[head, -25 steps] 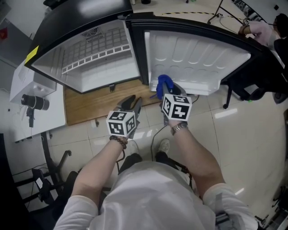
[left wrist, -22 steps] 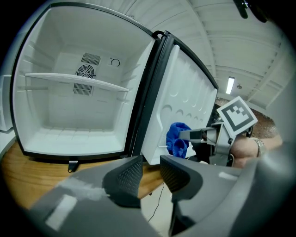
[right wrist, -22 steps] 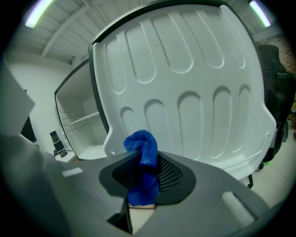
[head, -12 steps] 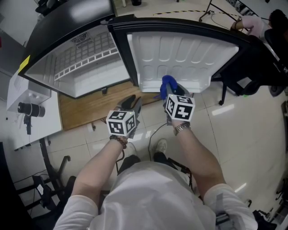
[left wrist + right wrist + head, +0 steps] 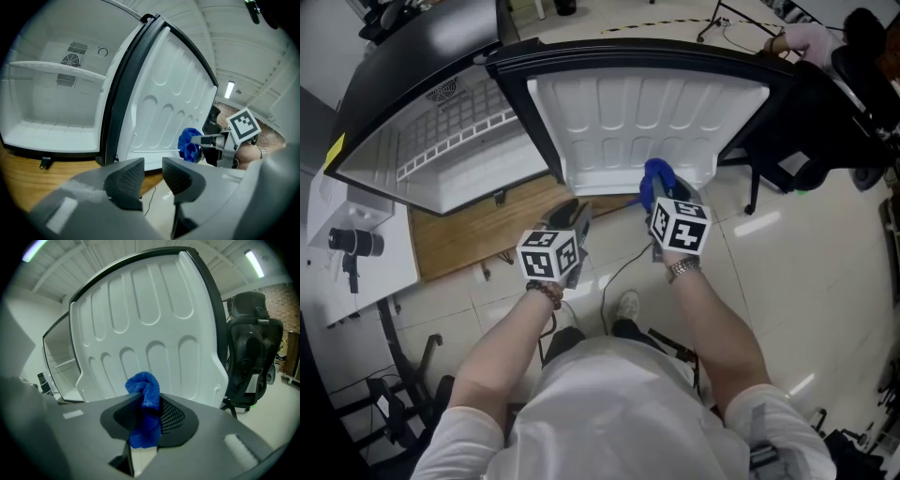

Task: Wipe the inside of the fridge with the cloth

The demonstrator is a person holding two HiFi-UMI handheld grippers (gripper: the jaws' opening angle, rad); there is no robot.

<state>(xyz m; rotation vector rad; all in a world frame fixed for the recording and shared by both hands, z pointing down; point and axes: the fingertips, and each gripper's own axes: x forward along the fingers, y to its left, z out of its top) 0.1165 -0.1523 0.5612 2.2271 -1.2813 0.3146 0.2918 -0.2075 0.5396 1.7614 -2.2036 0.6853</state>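
- Far left: fridge (image 5: 441,141) cavity stands open, with a white shelf (image 5: 51,69) across it and a vent grille on the back wall. The unit sits on a wooden board (image 5: 478,234).
- Centre: fridge door (image 5: 647,117) swung wide, ribbed white liner facing the person.
- Centre-left: left gripper (image 5: 152,171) has its jaws parted by a narrow gap, with nothing between them and touching nothing. It is held above the tiled floor (image 5: 750,262), near the door's hinge side.
- Centre-right: right gripper (image 5: 149,411) is clenched on the blue cloth (image 5: 144,397), which is bunched above the jaws with a tail hanging below. The cloth is close to the lower door liner; contact can't be judged.
- Far right: black office chair (image 5: 251,357) beside the door edge.
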